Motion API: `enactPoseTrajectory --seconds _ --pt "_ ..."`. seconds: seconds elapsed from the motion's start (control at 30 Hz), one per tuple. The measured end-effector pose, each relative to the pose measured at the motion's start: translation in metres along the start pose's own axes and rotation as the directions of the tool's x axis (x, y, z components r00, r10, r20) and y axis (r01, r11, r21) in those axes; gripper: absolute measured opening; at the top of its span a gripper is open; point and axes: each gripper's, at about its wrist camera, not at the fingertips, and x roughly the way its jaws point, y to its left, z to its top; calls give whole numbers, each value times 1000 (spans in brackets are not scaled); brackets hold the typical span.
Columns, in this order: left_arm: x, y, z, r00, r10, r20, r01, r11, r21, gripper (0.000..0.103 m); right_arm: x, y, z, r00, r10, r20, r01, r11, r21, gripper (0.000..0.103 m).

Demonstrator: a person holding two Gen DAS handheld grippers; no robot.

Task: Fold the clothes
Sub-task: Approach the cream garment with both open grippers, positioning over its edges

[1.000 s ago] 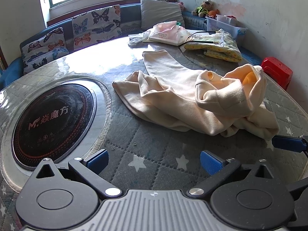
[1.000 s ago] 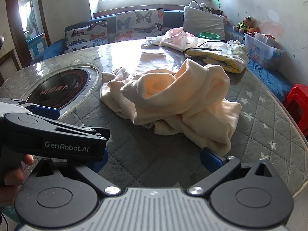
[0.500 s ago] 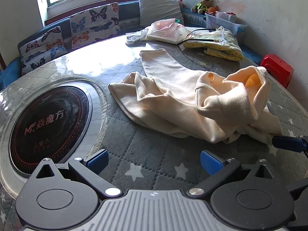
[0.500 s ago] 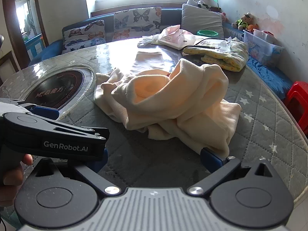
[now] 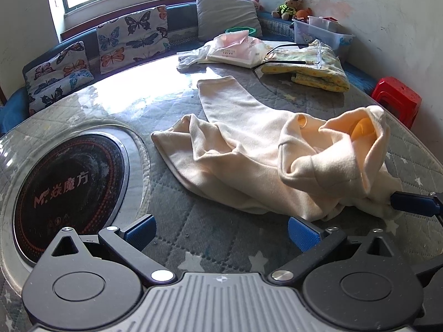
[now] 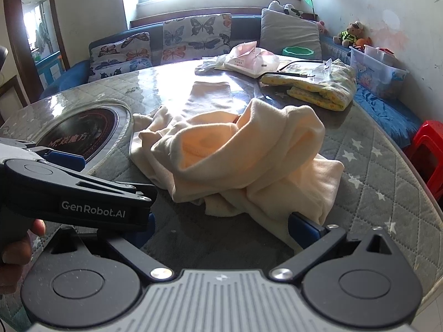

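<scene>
Cream garment [image 5: 249, 149] — just beyond left gripper [image 5: 221, 229]

A cream garment [image 5: 249, 149] of soft, matt, fleecy cloth lies rumpled on a bench [image 5: 221, 238] topped with grey quilted, star-printed fabric under a clear glossy sheet that glares in window light. A glossy black glass disc [image 5: 66, 188] is ringed in brushed metal. The left gripper [image 5: 221, 231] and right gripper [image 6: 221, 228] show matt black plastic, ribbed grey housing, shiny metal rivets and blue ribbed pads [image 5: 303, 233]. A red stool [image 5: 397, 99] looks like smooth plastic.
</scene>
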Motion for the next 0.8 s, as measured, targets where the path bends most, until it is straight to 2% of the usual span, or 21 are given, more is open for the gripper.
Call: enactPoseTrajectory --seconds 0.43,0.8 --pt "2 -1 10 1000 -2 3 2 1000 4 103 0 -5 7 1000 -2 10 2 1000 1 103" --pt "-2 4 21 999 -12 36 12 1000 14 103 -5 -18 16 1000 -1 26 0 1000 12 99"
